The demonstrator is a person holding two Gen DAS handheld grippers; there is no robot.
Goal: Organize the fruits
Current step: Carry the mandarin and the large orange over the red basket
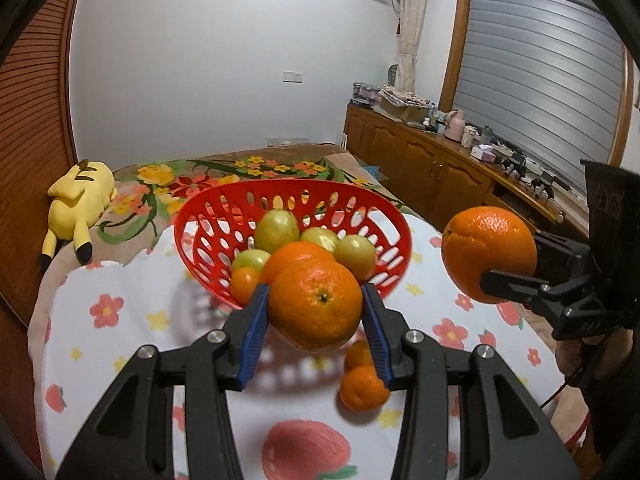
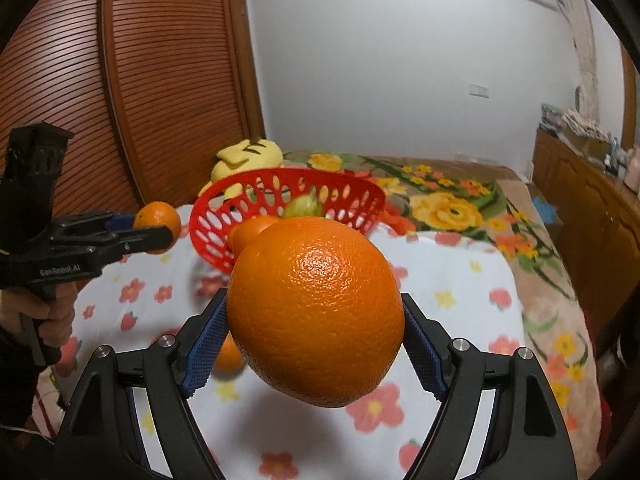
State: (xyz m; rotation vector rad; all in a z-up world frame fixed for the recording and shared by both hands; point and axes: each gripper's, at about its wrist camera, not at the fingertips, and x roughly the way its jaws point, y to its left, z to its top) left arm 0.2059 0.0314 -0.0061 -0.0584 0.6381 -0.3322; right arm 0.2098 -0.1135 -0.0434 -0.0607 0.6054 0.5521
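Observation:
My left gripper point(image 1: 316, 292) is shut on a small orange point(image 1: 316, 312), held in the air just in front of the red slotted basket point(image 1: 208, 216). The basket holds several green fruits point(image 1: 276, 228) and oranges point(image 1: 296, 258). To the right, my right gripper point(image 1: 490, 268) is shut on a large orange point(image 1: 488, 248), also lifted off the cloth. In the right wrist view the large orange point(image 2: 316, 320) fills the space between the blue pads of the right gripper point(image 2: 314, 300). There the left gripper point(image 2: 156, 226) with its small orange point(image 2: 158, 216) is left of the basket point(image 2: 360, 186).
Two small mandarins point(image 1: 362, 392) lie on the flower-print cloth point(image 1: 120, 320) below the left gripper. A yellow plush toy point(image 1: 80, 196) lies at the far left by a wooden louvred door. A wooden sideboard point(image 1: 420, 160) with clutter runs along the right.

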